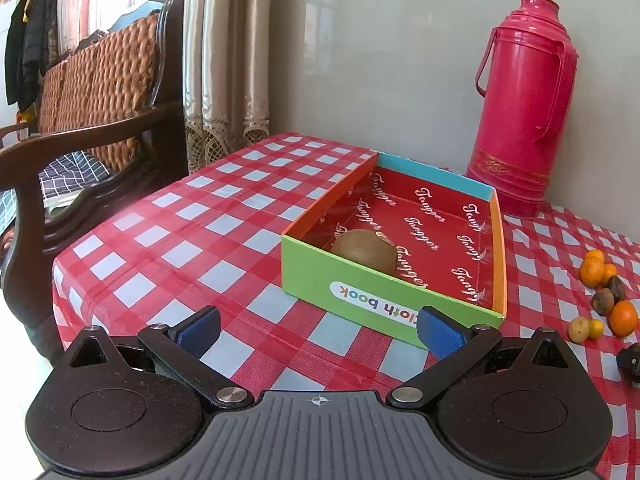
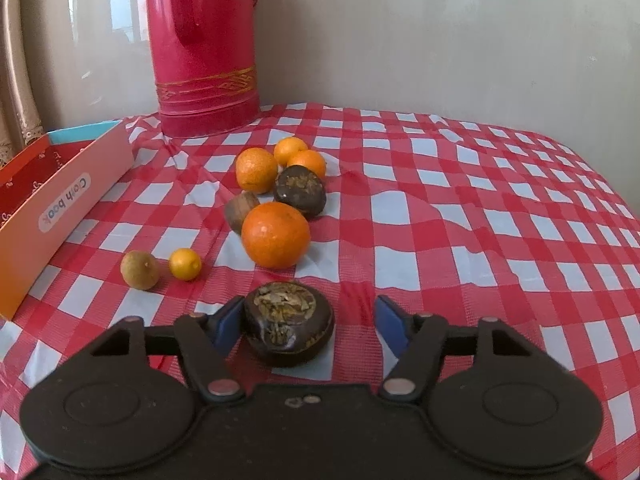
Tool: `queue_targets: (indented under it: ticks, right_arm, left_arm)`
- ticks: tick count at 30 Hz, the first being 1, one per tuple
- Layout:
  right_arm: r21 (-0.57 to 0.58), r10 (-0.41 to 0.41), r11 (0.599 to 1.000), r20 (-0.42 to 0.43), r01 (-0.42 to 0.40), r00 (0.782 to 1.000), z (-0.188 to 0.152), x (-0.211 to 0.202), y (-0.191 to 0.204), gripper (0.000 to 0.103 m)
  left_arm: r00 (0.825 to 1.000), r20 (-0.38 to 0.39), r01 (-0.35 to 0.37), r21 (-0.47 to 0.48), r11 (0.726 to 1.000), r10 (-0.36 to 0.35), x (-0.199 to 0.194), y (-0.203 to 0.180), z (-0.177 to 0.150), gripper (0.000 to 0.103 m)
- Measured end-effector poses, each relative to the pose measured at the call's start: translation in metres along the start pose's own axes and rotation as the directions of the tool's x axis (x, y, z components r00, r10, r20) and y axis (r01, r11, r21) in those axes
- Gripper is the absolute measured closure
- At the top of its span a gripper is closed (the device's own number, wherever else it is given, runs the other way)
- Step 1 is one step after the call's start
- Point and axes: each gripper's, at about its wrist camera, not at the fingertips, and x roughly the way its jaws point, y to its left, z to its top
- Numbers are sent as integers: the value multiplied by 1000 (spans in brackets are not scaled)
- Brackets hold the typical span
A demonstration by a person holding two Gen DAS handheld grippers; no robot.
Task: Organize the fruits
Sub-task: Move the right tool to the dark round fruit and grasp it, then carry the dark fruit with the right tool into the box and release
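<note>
On the red-and-white checked tablecloth (image 2: 460, 216), a dark brown, flattened round fruit (image 2: 289, 330) sits between the blue pads of the right gripper (image 2: 310, 326); its top is cut open, showing a dry, flaky tan filling, and its skin is glossy. The jaws stand about half open: the left pad looks to be touching the fruit's side, while the right pad stands clear of it. Beyond it lie a large orange (image 2: 276, 235), three smaller oranges, a second dark fruit (image 2: 300, 190), a tiny yellow-orange citrus (image 2: 185, 264) and a dull tan round fruit (image 2: 139, 270). The left gripper (image 1: 318, 330) hangs wide open and empty just before a colourful cardboard box (image 1: 312, 276) that holds one brown kiwi-like fruit (image 1: 366, 250). A pink thermos (image 1: 524, 108) stands behind.
</note>
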Motion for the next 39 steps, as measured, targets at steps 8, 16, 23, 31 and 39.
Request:
queue_targets:
  ticks: [8, 16, 23, 31, 39]
  right_arm:
    - [-22, 23, 999, 14, -23, 1000, 1, -2, 7, 64]
    - [-45, 1, 999, 12, -1, 1000, 1, -2, 9, 52]
    - [-4, 66, 998, 108, -66, 992, 2, -23, 0, 40]
    - [-13, 81, 997, 45, -81, 996, 0, -12, 2, 65]
    - [-23, 102, 995, 40, -101, 994, -2, -14, 5, 66]
  left_arm:
    - [1000, -2, -1, -17, 1000, 1, 0, 4, 0, 0]
    - [1000, -7, -2, -34, 999, 1, 1, 6, 1, 0]
    - [1000, -3, 6, -35, 999, -6, 0, 5, 1, 0]
    - [1000, -7, 13, -46, 999, -14, 0, 5, 1, 0]
    - [1000, -7, 8, -66, 998, -8, 0, 10, 2, 0]
